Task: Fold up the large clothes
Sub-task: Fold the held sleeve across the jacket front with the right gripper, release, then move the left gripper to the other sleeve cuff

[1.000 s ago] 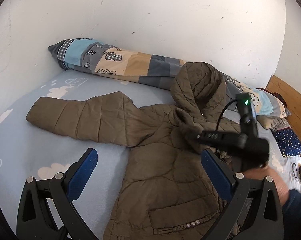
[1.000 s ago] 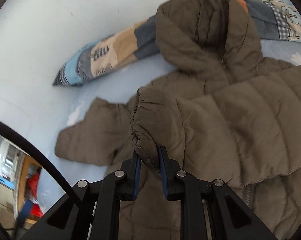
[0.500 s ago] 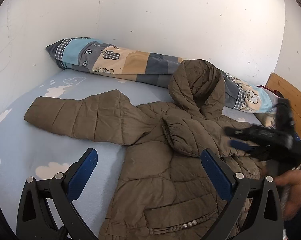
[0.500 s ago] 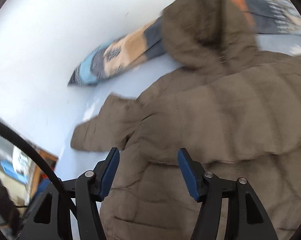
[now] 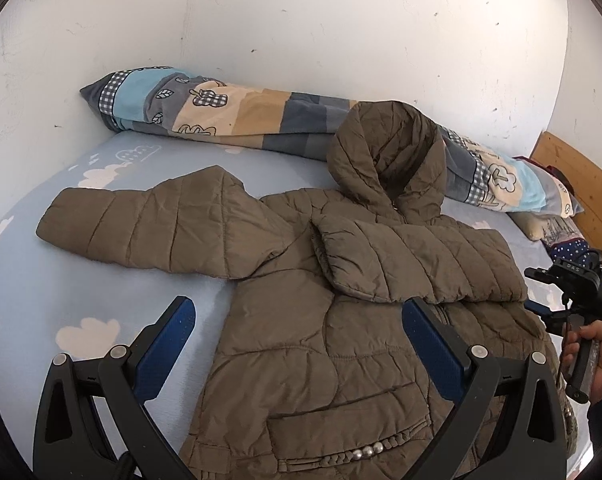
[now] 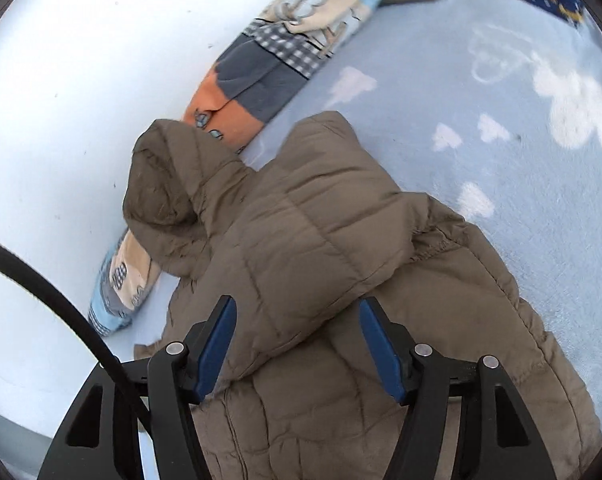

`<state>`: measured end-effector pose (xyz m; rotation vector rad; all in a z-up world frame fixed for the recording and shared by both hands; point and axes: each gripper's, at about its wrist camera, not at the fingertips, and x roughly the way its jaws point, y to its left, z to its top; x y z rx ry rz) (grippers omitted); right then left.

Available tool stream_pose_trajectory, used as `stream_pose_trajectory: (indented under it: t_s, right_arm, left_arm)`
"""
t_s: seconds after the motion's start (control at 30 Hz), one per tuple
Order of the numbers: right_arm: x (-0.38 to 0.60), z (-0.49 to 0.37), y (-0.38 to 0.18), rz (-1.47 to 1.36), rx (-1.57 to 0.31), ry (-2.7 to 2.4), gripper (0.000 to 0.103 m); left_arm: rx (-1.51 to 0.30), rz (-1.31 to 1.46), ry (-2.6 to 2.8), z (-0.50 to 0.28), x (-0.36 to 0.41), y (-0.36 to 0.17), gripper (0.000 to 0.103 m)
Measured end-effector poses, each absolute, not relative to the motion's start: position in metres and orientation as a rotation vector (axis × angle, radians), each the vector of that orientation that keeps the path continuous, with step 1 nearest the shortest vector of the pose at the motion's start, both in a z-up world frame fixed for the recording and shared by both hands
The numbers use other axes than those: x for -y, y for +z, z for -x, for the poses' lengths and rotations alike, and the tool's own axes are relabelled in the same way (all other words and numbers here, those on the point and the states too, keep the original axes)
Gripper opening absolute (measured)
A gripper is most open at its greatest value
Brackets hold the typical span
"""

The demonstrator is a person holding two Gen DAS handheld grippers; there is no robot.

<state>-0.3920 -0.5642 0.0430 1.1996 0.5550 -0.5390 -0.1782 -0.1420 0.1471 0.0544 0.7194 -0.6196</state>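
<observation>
A brown quilted hooded jacket (image 5: 321, 340) lies flat on the blue bed, front up. Its right sleeve (image 5: 413, 260) is folded across the chest; its left sleeve (image 5: 153, 224) stretches out to the left. The hood (image 5: 385, 156) rests against the rolled blanket. My left gripper (image 5: 297, 340) is open and empty above the jacket's lower front. My right gripper (image 6: 297, 340) is open and empty above the folded sleeve (image 6: 309, 240); it also shows at the right edge of the left wrist view (image 5: 557, 296).
A patchwork rolled blanket (image 5: 237, 116) lies along the white wall behind the jacket. Pillows (image 5: 557, 232) and a wooden headboard (image 5: 581, 184) are at the right. The blue cloud-print sheet (image 5: 33, 280) is bare left of the jacket.
My right gripper carried the right sleeve across the chest, let go of it, opened, and pulled back to the right. My left gripper stayed open and hardly moved.
</observation>
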Motion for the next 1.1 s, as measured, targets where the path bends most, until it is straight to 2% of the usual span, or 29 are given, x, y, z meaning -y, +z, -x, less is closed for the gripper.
stream_pose_trajectory:
  t_s: [0.2,0.27,0.3,0.33,0.4,0.5,0.57,0.7,0.87,0.97,1.1]
  right_arm:
    - [0.574,0.381,0.019,-1.227,-0.589,-0.589,0.069]
    - [0.579,0.372,0.014,-1.193,-0.609,-0.591,0.062]
    - [0.582,0.368,0.014,-1.144,-0.631,-0.617,0.049]
    - [0.585,0.365,0.015,-1.099,-0.647,-0.648,0.042]
    - [0.591,0.366,0.016,-1.046,-0.678,-0.688,0.036]
    - [0.591,0.366,0.02,-0.96,-0.75,-0.717,0.036]
    - [0.584,0.374,0.03,-0.942,-0.757,-0.709,0.049]
    - [0.545,0.396,0.072,-0.763,-0.769,-0.691,0.056]
    - [0.472,0.435,0.125,-0.435,-0.785,-0.715,0.073]
    - [0.432,0.46,0.149,-0.352,-0.689,-0.668,0.079]
    - [0.412,0.464,0.16,-0.29,-0.64,-0.592,0.079]
  left_arm:
    - [-0.72,-0.075,-0.635,0.18,0.149,0.145,0.103]
    - [-0.72,-0.086,-0.636,0.18,0.151,0.143,0.103]
    - [-0.722,-0.091,-0.638,0.179,0.152,0.142,0.103]
    - [-0.723,-0.096,-0.639,0.179,0.153,0.141,0.103]
    - [-0.723,-0.097,-0.641,0.179,0.154,0.141,0.103]
    - [-0.718,-0.096,-0.644,0.18,0.154,0.141,0.103]
    - [-0.707,-0.101,-0.648,0.182,0.154,0.142,0.103]
    - [-0.677,-0.121,-0.659,0.193,0.157,0.146,0.103]
    - [-0.613,-0.163,-0.683,0.215,0.165,0.15,0.103]
    - [-0.589,-0.183,-0.696,0.225,0.17,0.149,0.103]
    - [-0.584,-0.217,-0.703,0.232,0.179,0.145,0.103]
